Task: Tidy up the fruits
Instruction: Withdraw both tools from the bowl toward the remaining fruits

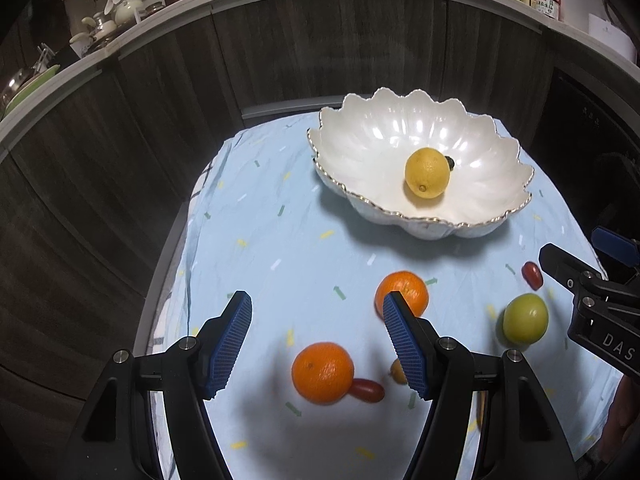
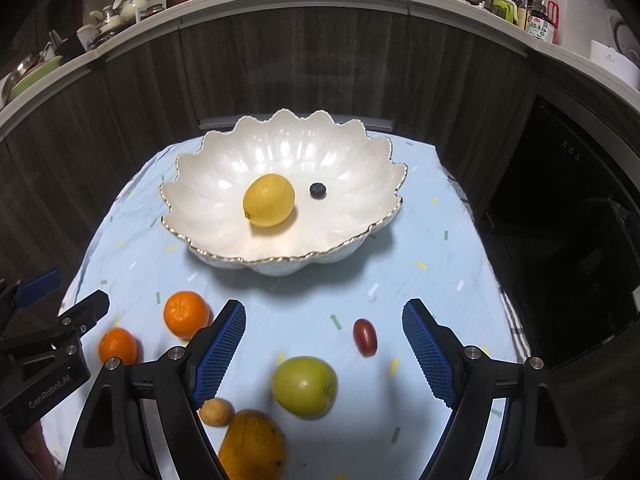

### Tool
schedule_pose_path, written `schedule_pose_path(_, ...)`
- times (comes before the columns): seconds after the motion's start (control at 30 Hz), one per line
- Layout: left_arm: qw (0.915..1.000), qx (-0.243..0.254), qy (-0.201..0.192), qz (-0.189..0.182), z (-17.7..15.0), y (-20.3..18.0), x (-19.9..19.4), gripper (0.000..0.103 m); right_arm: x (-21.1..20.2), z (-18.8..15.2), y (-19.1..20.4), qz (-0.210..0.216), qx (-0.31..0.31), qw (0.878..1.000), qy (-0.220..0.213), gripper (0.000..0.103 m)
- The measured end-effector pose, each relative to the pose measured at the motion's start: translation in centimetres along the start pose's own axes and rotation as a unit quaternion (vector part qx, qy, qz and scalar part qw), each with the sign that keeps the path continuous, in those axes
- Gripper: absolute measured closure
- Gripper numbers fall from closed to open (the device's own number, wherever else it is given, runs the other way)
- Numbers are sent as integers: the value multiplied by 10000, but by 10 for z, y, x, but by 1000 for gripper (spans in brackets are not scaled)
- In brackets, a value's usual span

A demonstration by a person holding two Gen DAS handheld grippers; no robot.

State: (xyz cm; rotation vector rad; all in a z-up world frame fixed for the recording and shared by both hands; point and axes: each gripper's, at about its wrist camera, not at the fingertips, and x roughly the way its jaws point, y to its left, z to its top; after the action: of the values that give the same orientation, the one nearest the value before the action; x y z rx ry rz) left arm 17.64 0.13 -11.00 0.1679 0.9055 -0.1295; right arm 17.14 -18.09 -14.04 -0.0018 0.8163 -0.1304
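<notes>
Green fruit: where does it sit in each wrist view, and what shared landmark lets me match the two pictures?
Left wrist: green fruit at right edge, on the cloth, beside the right gripper.
Right wrist: green fruit low centre, between the open fingers of the right gripper.
Shared landmark: the white bowl holding the lemon.

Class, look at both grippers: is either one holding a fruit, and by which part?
Nothing is held. The left gripper and right gripper both have open, empty jaws.
</notes>
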Motion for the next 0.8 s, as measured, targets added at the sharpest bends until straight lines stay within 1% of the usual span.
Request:
schedule_pose_path(0.47, 9999, 18, 65, 88, -20, 0, 5, 36, 8, -20, 3, -52, -37, 9999, 146, 22)
schedule_pose_path(0.8, 9998, -58, 173, 76, -31, 2, 16, 36, 16, -30, 7, -69, -81, 9996, 271, 22)
